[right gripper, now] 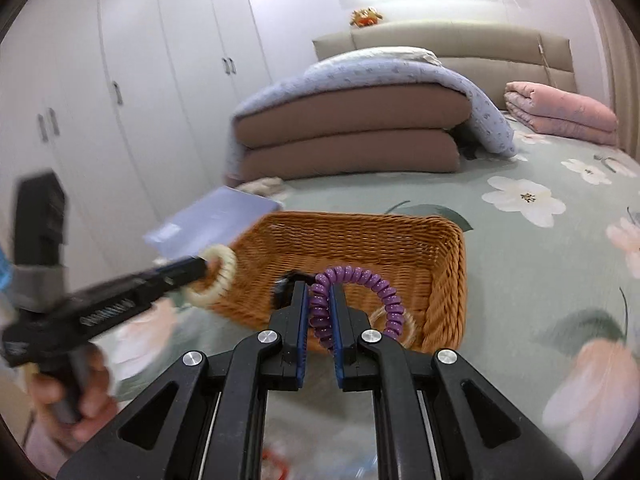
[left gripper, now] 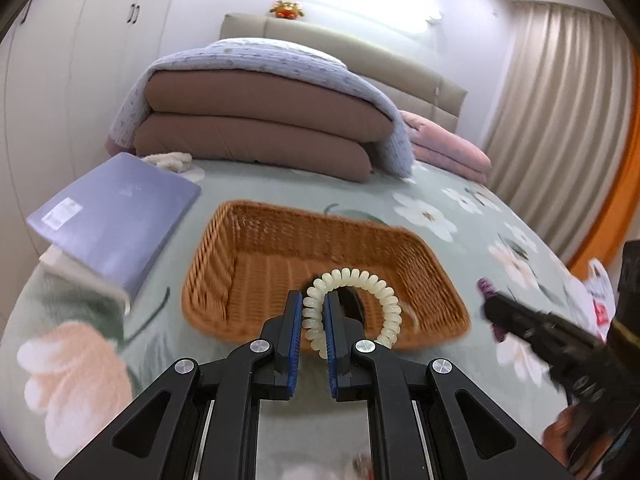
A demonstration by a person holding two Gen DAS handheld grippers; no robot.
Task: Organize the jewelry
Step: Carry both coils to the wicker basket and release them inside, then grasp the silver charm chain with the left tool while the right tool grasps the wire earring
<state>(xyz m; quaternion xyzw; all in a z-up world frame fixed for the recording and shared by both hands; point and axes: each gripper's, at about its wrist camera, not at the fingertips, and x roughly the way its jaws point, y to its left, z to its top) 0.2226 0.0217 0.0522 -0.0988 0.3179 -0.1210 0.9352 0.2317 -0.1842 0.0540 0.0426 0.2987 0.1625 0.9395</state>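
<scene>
My left gripper point(left gripper: 313, 300) is shut on a cream coil hair tie point(left gripper: 370, 280) and holds it over the near edge of the woven wicker basket point(left gripper: 256, 236). My right gripper point(right gripper: 320, 292) is shut on a purple coil hair tie point(right gripper: 372, 280) over the near edge of the same basket point(right gripper: 400, 232). A small dark item point(right gripper: 282, 286) lies inside the basket behind the fingers. In the right wrist view the left gripper point(right gripper: 200, 268) with its cream tie point(right gripper: 224, 268) shows at the left. In the left wrist view the right gripper point(left gripper: 490, 304) shows at the right.
The basket sits on a floral green bedspread point(left gripper: 460, 216). A lavender box point(left gripper: 116, 216) lies left of the basket. Folded brown and lilac quilts point(left gripper: 256, 120) and a pink quilt point(left gripper: 448, 144) are stacked behind. Wardrobes point(right gripper: 120, 80) stand at the left.
</scene>
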